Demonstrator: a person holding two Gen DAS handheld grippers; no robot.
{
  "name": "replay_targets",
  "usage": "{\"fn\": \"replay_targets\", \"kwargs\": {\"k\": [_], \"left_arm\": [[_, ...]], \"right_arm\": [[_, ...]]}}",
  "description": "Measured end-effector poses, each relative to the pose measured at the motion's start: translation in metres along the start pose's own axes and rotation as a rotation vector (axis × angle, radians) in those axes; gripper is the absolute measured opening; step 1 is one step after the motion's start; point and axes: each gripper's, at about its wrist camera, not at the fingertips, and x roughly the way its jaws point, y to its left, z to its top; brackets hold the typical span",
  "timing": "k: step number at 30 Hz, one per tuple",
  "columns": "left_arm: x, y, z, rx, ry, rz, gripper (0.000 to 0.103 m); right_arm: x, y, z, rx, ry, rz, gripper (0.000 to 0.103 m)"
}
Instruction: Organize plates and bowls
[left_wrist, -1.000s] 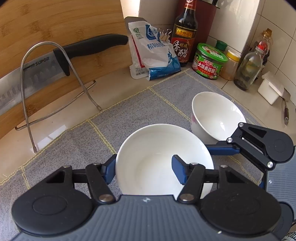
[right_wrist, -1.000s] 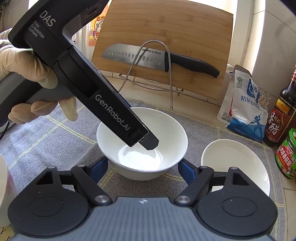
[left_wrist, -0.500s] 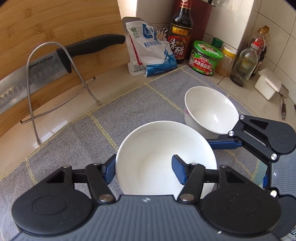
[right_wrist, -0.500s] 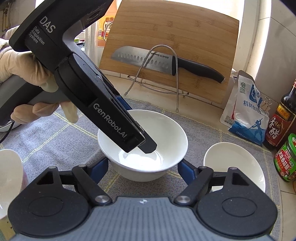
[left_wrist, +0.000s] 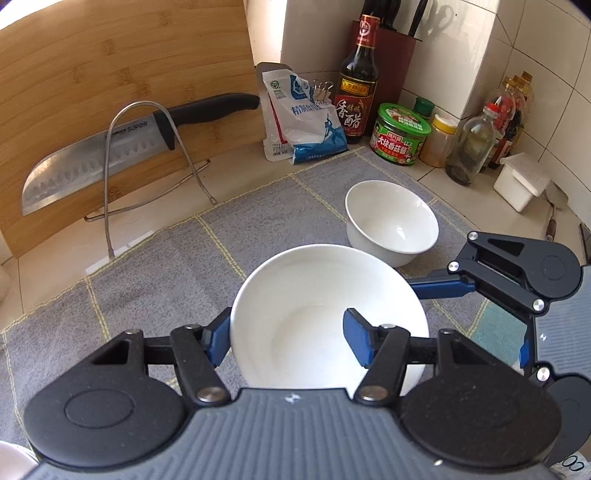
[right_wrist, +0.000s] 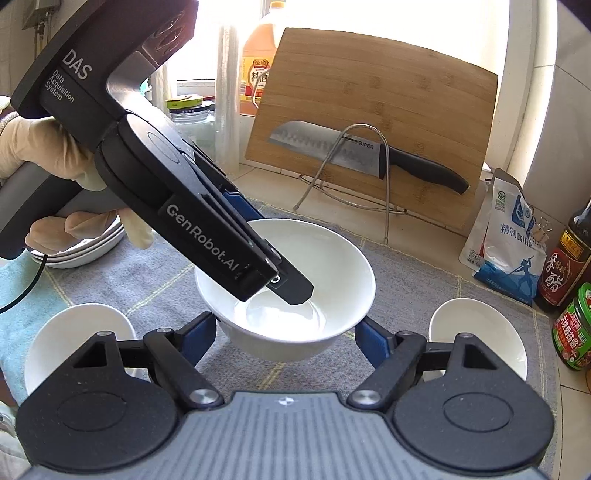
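Since earlier frame the large bowl (left_wrist: 325, 317) has come up off the grey mat (left_wrist: 155, 273), and more of the mat shows under it. Left gripper (left_wrist: 284, 334) grips the bowl's near wall: one finger (left_wrist: 218, 339) outside the rim, the other inside, closed on the wall. In right wrist view the bowl (right_wrist: 291, 291) hangs btwn the right gripper (right_wrist: 286, 336) fingers, which stand wide apart, one each side, not touching, holding nothing. Small bowl (left_wrist: 391, 221) sits on mat just beyond. Another small bowl (right_wrist: 77, 343) lies at left; plates (right_wrist: 85, 247) behind left hand (right_wrist: 55, 173).
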Motion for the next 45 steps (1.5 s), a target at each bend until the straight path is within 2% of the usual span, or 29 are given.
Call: {"fn": "replay_targets", "kwargs": {"k": [21,32,45], "left_arm": [[-0.084,-0.002,-0.068,-0.104,-0.031,0.081,0.062],[-0.098,-0.002,-0.097,-0.148,-0.021,0.092,0.062],[-0.094,-0.008,-0.111,-0.150,0.006,0.078,0.063]], "right_arm": [[-0.038,0.064,0.005,-0.102,-0.030,0.160,0.086],[-0.038,0.079,-0.002,-0.128,0.003,0.231,0.086],[-0.035,0.083,-0.014,-0.123,0.053,0.261,0.086]]}}
